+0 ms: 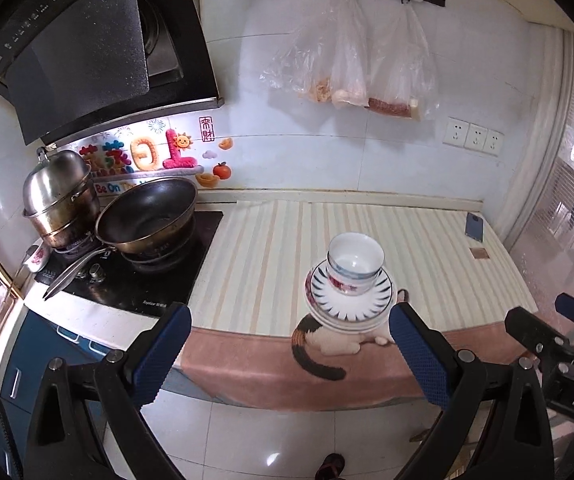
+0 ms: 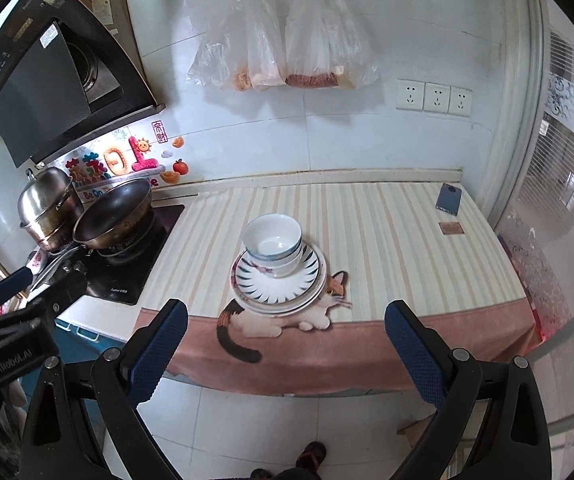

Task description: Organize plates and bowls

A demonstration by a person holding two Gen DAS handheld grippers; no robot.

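Striped cat-print counter cloth (image 2: 387, 220) under stacked bowls (image 2: 273, 246) and plates (image 2: 279, 294); both grippers' jaws spread, empty.

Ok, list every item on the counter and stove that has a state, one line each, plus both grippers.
Bowls: nested, upright, empty, on the plates.
Plates: stacked near the counter's front edge.
Wok: on the burner, tilted, empty.
Steamer pot: lid on.
Phone: lying flat, back up.
Left gripper: open, holding nothing.
Right gripper: open, holding nothing.
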